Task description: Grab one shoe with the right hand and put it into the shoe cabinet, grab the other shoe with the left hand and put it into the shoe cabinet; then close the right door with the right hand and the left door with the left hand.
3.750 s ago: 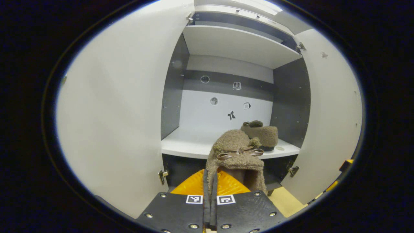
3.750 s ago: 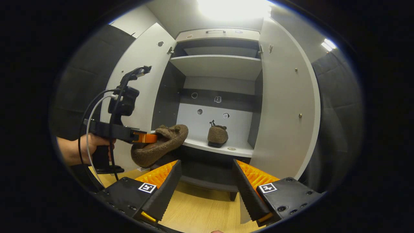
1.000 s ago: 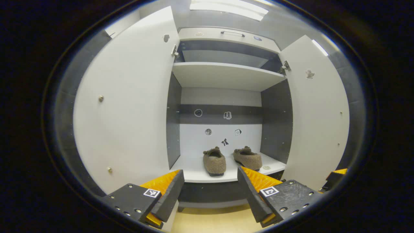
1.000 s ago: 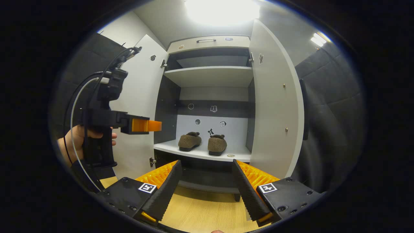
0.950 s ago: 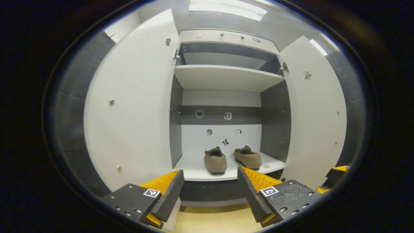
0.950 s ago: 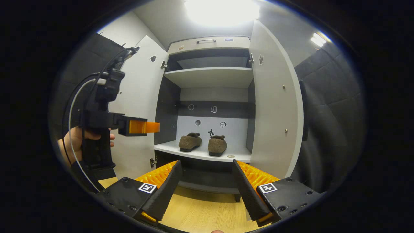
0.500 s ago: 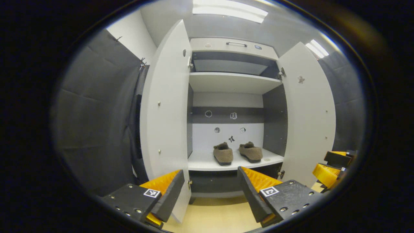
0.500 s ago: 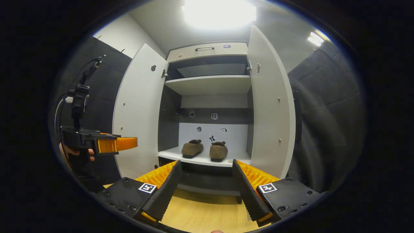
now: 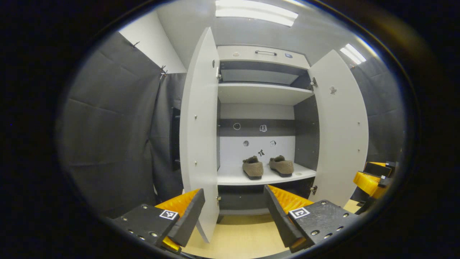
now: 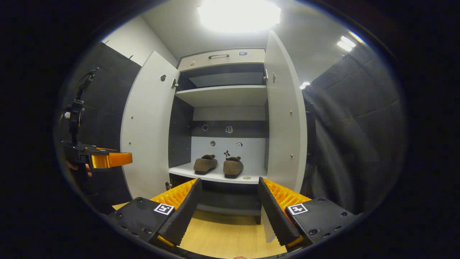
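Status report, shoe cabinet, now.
Left tongs open, right tongs open, both empty. Both shoes on the lower shelf. Left door and right door open. Nothing blocking them.

Ceiling lamps light the booth evenly and brightly. In the right gripper view a lamp [image 10: 239,14] at twelve o'clock blows out into white glare; in the left gripper view the light strip [image 9: 256,12] stays defined. Fisheye bending curves straight edges toward the rims. Focus is sharp, shadows soft.
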Tool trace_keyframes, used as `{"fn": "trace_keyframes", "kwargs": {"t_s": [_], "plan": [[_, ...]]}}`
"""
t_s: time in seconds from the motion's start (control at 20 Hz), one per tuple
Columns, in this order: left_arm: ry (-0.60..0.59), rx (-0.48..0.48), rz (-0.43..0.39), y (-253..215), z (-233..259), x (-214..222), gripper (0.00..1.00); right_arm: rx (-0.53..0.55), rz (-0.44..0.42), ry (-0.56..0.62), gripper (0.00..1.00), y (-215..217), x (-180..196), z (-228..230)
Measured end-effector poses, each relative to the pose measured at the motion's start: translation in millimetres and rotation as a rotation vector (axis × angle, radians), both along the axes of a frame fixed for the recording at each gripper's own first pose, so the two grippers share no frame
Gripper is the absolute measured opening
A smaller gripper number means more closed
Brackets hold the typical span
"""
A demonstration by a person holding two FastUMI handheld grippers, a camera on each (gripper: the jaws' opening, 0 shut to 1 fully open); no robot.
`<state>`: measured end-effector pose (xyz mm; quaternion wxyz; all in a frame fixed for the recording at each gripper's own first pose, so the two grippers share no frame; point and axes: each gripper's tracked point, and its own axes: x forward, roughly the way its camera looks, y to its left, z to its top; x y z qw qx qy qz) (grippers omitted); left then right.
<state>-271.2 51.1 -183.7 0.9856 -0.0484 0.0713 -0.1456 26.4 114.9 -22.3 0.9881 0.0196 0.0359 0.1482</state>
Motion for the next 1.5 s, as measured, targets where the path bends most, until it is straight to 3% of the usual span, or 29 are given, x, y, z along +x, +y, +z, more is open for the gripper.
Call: {"fn": "trace_keyframes", "kwargs": {"t_s": [0.4,0.45,0.6,0.65,0.75,0.8,1.1,1.4,1.5], "plan": [[0.012,-0.005,-0.002,4.3,-12.1,-5.0,1.0,-0.037,-0.23,-0.006,0.99,-98.8,12.5,14.9],[0.017,-0.006,0.001,5.9,-14.3,-3.6,0.95,-0.045,-0.263,-0.017,0.98,-111.9,15.1,20.1],[0.02,-0.007,0.012,13.3,-17.0,-3.9,0.95,-0.069,-0.355,-0.021,0.98,-149.8,26.3,28.2],[0.019,-0.007,0.016,16.6,-16.5,-3.7,1.0,-0.068,-0.379,-0.017,0.98,-159.1,30.3,29.8],[0.021,-0.009,0.03,23.7,-16.0,-5.6,1.0,-0.058,-0.428,-0.021,0.99,-175.5,39.3,35.2],[0.021,-0.01,0.039,29.3,-15.5,-6.8,0.95,-0.056,-0.456,-0.029,0.98,-182.7,45.8,38.7],[0.032,-0.016,0.123,70.8,-18.4,-13.1,0.96,-0.056,-0.612,-0.08,0.98,-209.4,82.3,59.5],[0.048,-0.011,0.185,102.7,-23.9,-17.3,1.0,-0.06,-0.641,0.003,0.99,-209.9,111.9,43.7],[0.055,-0.008,0.195,110.9,-27.8,-17.5,1.0,-0.061,-0.632,0.011,0.93,-208.3,113.5,44.7]]}}
